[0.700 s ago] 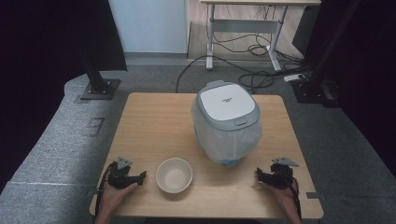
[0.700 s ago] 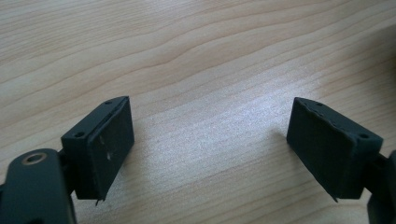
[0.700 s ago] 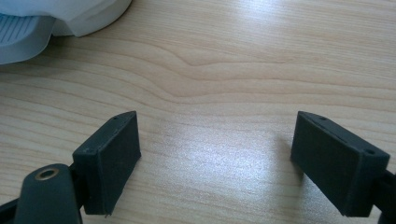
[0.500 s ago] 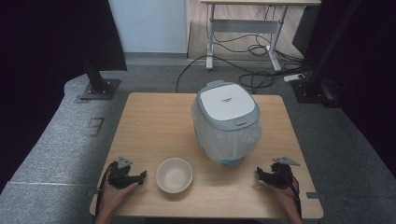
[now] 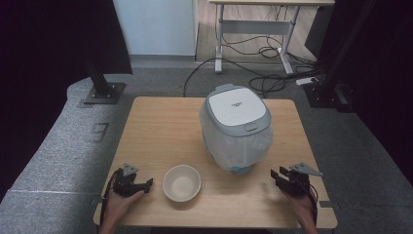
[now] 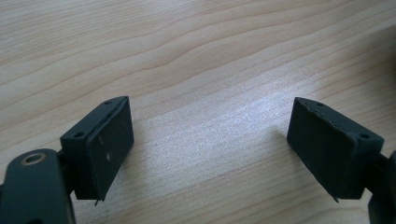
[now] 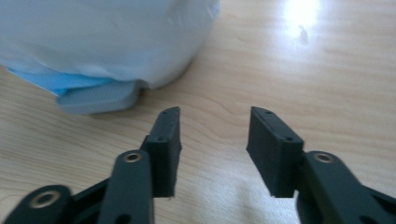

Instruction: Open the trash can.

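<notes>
A grey-and-white lidded bin [image 5: 237, 127] lined with a pale plastic bag stands on the wooden table [image 5: 160, 131], right of centre. A cream bowl [image 5: 181, 183] sits empty near the front edge. My left gripper [image 5: 147, 183] rests on the table left of the bowl, its jaws wide apart over bare wood [image 6: 210, 140]. My right gripper [image 5: 275, 177] lies at the front right, open, pointing toward the bin's bag-covered base [image 7: 107, 42] and its grey foot pedal [image 7: 95, 99]. Nothing is between either pair of jaws.
The table is ringed by grey padded floor [image 5: 58, 161]. Black stand bases [image 5: 103, 91] sit at the far left and far right. A white desk frame [image 5: 253, 29] and loose cables lie beyond the table's far edge.
</notes>
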Motion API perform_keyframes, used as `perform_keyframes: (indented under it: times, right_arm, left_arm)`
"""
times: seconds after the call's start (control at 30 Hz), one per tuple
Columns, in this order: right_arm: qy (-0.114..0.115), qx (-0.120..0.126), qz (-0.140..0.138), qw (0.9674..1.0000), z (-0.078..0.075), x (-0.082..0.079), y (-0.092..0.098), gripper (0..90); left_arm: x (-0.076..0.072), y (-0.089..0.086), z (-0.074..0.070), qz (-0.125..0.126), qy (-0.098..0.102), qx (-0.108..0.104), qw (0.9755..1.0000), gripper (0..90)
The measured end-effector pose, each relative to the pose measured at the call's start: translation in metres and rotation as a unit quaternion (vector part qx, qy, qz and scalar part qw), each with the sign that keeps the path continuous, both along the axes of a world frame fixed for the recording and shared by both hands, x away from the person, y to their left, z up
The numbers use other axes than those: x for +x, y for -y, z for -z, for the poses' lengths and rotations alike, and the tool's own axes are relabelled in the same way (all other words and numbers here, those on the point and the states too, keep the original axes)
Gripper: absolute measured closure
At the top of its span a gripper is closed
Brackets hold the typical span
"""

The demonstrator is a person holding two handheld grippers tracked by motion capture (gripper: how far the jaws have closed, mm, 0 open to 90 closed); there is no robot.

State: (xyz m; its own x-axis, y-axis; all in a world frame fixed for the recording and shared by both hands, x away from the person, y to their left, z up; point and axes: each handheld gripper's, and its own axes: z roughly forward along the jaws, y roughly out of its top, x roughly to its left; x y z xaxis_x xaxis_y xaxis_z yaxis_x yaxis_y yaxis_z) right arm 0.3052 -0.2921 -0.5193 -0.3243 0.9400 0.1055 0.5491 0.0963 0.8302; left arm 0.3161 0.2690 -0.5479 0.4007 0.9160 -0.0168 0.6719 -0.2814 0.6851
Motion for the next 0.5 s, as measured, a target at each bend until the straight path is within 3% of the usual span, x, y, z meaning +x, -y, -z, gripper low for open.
perform_keyframes:
  times: [0.13,0.33,0.5]
  right_arm:
    - [0.014,0.003,-0.016,0.9998,-0.004,-0.002,-0.005,68.2]
    - [0.010,0.015,-0.061,0.9980,-0.005,-0.001,-0.015,80.9]
    - [0.014,0.009,-0.086,0.9961,-0.006,0.002,-0.023,88.9]
  left_arm:
    - [0.000,0.000,0.000,0.000,0.000,0.000,1.0000,14.2]
    - [0.001,0.001,0.000,-0.001,0.000,0.001,1.0000,14.1]
    - [0.002,0.002,0.000,-0.001,-0.001,0.001,1.0000,13.7]
